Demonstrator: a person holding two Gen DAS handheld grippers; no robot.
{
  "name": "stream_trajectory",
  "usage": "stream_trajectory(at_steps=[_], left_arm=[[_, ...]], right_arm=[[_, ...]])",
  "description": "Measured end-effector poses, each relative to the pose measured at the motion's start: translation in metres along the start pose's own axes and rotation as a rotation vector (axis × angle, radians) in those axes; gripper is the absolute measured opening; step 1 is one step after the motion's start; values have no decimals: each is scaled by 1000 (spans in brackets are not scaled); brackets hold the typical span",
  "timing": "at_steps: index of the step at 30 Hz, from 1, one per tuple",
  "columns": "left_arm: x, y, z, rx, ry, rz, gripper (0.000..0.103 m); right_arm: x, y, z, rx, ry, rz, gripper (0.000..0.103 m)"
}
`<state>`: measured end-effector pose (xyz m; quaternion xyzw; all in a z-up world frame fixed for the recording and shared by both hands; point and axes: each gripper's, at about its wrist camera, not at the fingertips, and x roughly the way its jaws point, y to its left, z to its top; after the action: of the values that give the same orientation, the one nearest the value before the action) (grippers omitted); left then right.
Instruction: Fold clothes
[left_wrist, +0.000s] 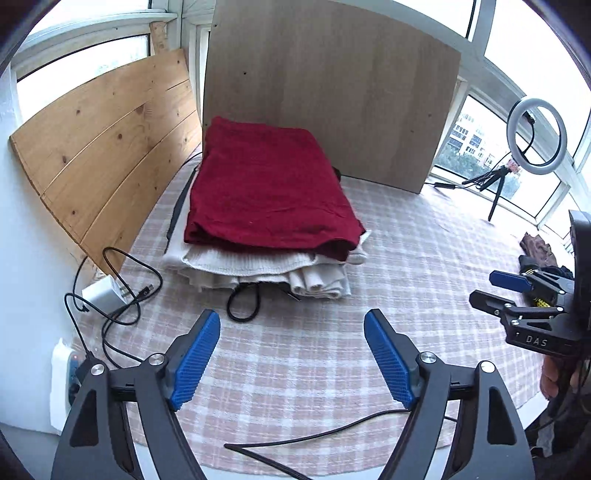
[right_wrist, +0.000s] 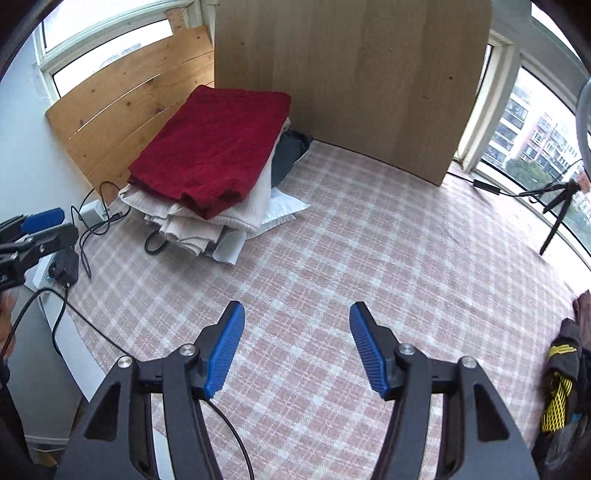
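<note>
On the checked cloth (right_wrist: 351, 236), far left: a stack (left_wrist: 266, 236) of folded clothes, red piece (left_wrist: 269, 188) on top, cream knits under it, something dark behind. Stack sits just beside the wood panel (left_wrist: 332, 85).

Left gripper (left_wrist: 291, 325) spread wide, nothing between the fingers, hanging over bare cloth short of the stack. Right gripper (right_wrist: 297, 317) likewise spread and empty, over mid-table. Unfolded heap (right_wrist: 565, 369) at the right edge, dark fabric with yellow mesh, well apart from both.

Risks, as judged:
- Cable (left_wrist: 243, 302) loops out from under the stack's front edge; charger (left_wrist: 103, 293) and cord lie just left. A low reach there could snag the wire and drag the stack.
- Stack's lower layers splay unevenly; adding another piece off-centre could tip it.
- Heap is tangled; one pinch may lift several garments together.
</note>
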<state>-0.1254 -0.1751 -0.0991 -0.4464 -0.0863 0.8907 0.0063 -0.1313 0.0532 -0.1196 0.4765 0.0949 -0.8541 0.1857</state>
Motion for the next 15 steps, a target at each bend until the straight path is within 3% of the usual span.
stream_trajectory(at_steps=[7,15], left_arm=[[-19,-18,-30,-26,20,66,79],[-49,-23,-52,-29,-19,133,79]], right_arm=[[-31,-1,-31,58,-28,-8,59],[-63,-5,-65,85,-56,-22,59]])
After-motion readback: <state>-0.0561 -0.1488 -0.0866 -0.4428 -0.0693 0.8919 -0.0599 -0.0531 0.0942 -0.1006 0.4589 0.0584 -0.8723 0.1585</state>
